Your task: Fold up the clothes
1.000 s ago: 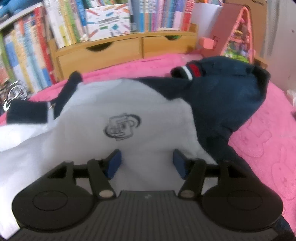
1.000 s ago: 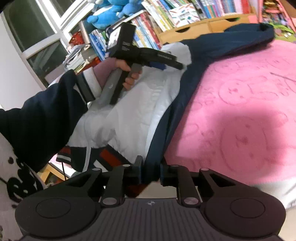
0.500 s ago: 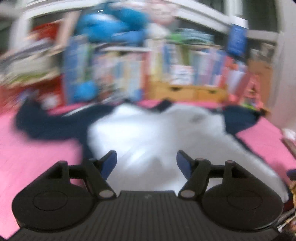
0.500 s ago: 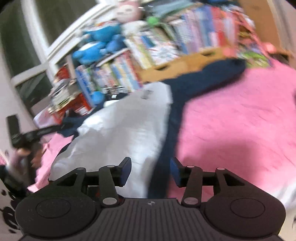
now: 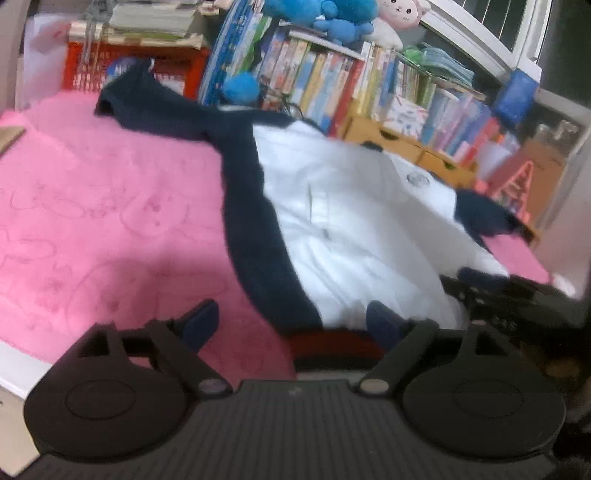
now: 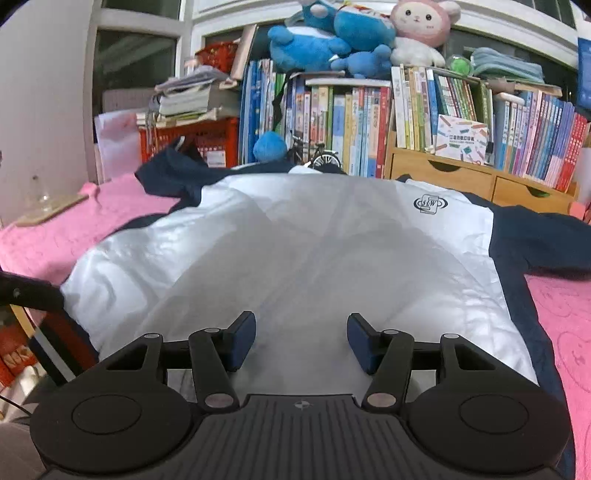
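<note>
A white jacket with navy sleeves and a small chest logo (image 6: 314,254) lies spread flat on the pink blanket (image 6: 48,240). It also shows in the left wrist view (image 5: 351,221), with one navy sleeve (image 5: 155,114) stretched to the far left. My left gripper (image 5: 291,321) is open and empty over the jacket's near left hem, where the red and navy waistband (image 5: 332,343) shows. My right gripper (image 6: 301,339) is open and empty above the white front near the bottom hem. The right gripper's black body (image 5: 509,299) shows at the right of the left wrist view.
A bookshelf (image 6: 369,125) packed with books runs along the far side, with plush toys (image 6: 332,33) on top and wooden drawers (image 6: 476,177). A red crate (image 6: 199,136) stands at the far left. The pink blanket (image 5: 92,206) stretches left of the jacket.
My right gripper has let go of the jacket's hem and opened. Both grippers have swung back to the near edge of the jacket, the left one to the left hem side.
</note>
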Tool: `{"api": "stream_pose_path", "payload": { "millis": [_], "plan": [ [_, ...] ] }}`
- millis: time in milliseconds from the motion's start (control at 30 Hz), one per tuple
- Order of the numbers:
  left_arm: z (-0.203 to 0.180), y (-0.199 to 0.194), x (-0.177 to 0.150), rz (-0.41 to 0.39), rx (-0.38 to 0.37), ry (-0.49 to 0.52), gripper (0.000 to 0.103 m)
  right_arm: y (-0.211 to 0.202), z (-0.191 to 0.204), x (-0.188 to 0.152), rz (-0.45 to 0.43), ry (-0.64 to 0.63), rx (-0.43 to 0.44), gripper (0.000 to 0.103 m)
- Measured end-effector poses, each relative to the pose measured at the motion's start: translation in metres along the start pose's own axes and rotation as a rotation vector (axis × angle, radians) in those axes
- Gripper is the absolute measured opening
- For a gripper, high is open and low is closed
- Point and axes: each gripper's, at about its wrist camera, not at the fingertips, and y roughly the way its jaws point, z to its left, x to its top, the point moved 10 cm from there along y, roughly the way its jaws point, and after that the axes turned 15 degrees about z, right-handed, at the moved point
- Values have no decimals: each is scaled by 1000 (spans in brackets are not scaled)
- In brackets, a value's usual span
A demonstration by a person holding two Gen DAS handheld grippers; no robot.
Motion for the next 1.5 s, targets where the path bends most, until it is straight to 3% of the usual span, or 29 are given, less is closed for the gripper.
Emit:
{"api": "stream_pose_path", "payload": {
  "millis": [100, 300, 367, 400, 433, 500, 667, 833, 933, 1100, 1167, 1267, 1333, 1400, 1500],
  "plan": [
    [-11, 7, 2, 12, 15, 40, 87, -4, -7, -5, -7, 16, 6, 56],
    [-17, 15, 4, 10, 51, 66, 91, -2, -21, -7, -29, 21, -68, 57],
    [-21, 18, 5, 12, 126, 101, 76, 0, -24, -7, -34, 19, -86, 57],
    [-23, 18, 5, 12, 178, 125, 54, 1, -24, -7, -37, 18, -94, 57],
    [-24, 16, 4, 20, 184, 133, 39, 0, -24, -7, -38, 15, -98, 57],
    [-20, 9, 2, 48, 194, 129, 29, -1, -24, -7, -41, -3, -113, 58],
    [-1, -13, -10, 96, 235, 141, 28, -5, -27, -4, -64, -58, -183, 64],
    [7, -28, -9, 97, 245, 123, 35, -7, -27, -8, -66, -87, -175, 64],
    [14, -45, 3, 51, 234, 92, 42, -14, -52, -14, -65, -99, -294, 65],
    [24, -73, 37, -51, 232, 53, 37, -37, -108, -18, -74, 4, -518, 67],
    [9, -83, 59, -118, 171, 81, 37, -50, -112, -14, -117, -11, -581, 67],
    [-33, -67, 76, -156, 151, 206, 40, -60, -85, -2, -180, -33, -434, 67],
    [-61, -41, 78, -150, 140, 279, 40, -58, -60, 2, -192, -23, -262, 67],
    [-75, -8, 74, -120, 118, 292, 41, -55, -35, 4, -193, -9, -92, 67],
    [-79, 35, 66, -72, 135, 279, 42, -46, -9, -3, -154, -11, 45, 67]
  ]
}}
